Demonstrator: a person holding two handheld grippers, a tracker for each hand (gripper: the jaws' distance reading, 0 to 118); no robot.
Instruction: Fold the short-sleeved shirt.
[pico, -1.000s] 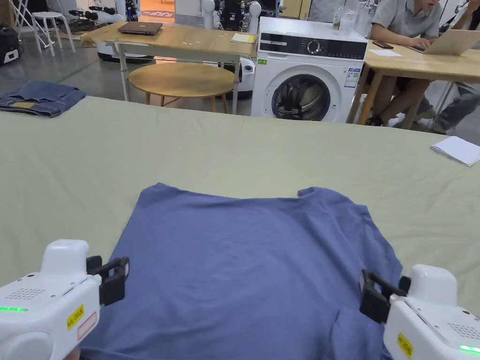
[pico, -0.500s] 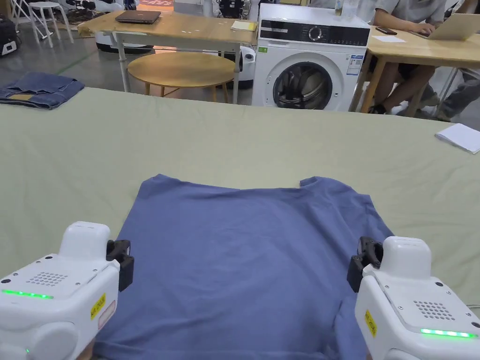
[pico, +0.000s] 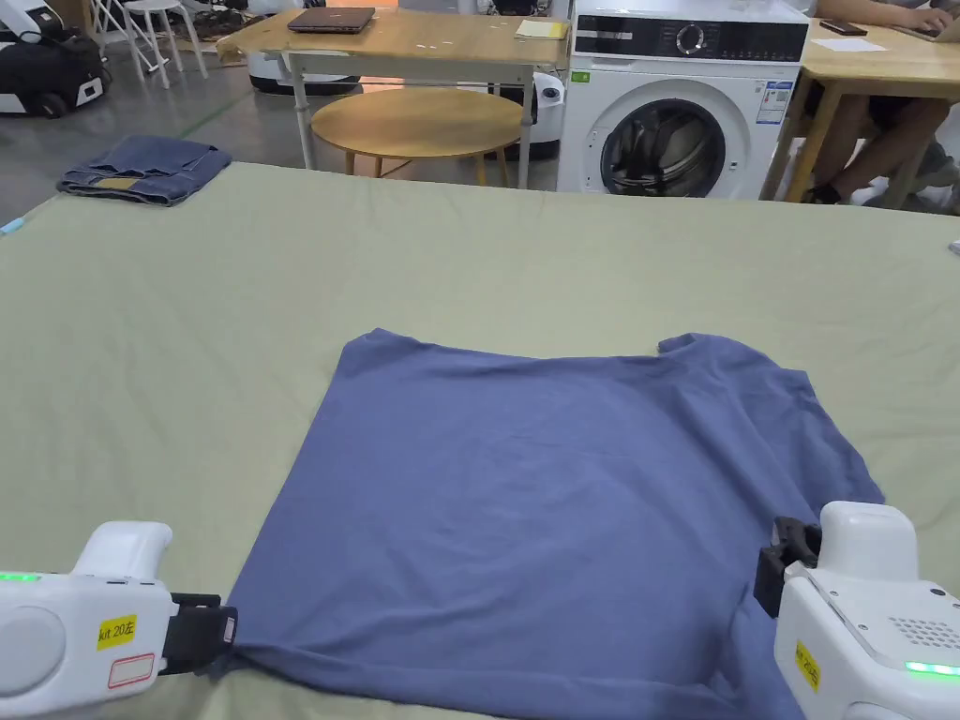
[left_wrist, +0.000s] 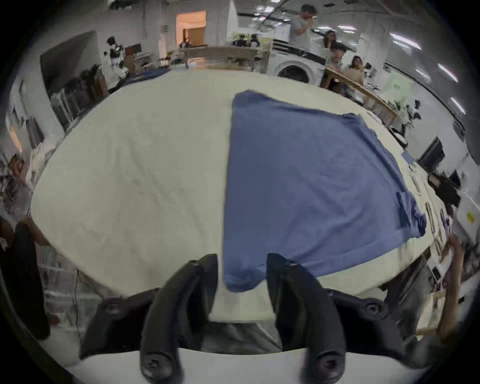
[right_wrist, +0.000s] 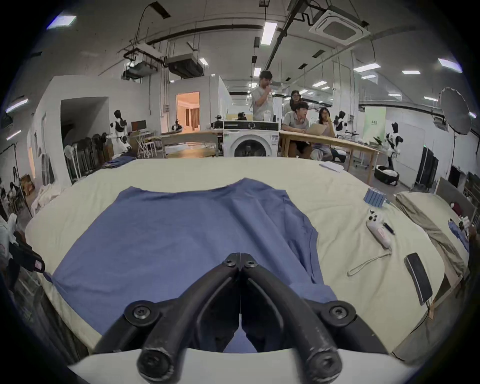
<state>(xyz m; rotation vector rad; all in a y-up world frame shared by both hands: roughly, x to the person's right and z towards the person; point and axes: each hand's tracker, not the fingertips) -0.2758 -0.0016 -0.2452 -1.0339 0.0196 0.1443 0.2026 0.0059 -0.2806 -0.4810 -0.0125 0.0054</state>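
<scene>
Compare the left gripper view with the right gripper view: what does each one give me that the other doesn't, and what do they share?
Left gripper view: the left gripper, jaws open on either side of the near corner of the shirt.
Right gripper view: the right gripper, jaws shut together over the shirt, plus a white controller and a flat black object on the table cover to its right.
Shared: the blue shirt lying flat, the table cover, and the washing machine behind.

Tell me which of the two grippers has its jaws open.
The left gripper: its jaws stand apart around the shirt's near corner. The right gripper's jaws are closed together.
</scene>
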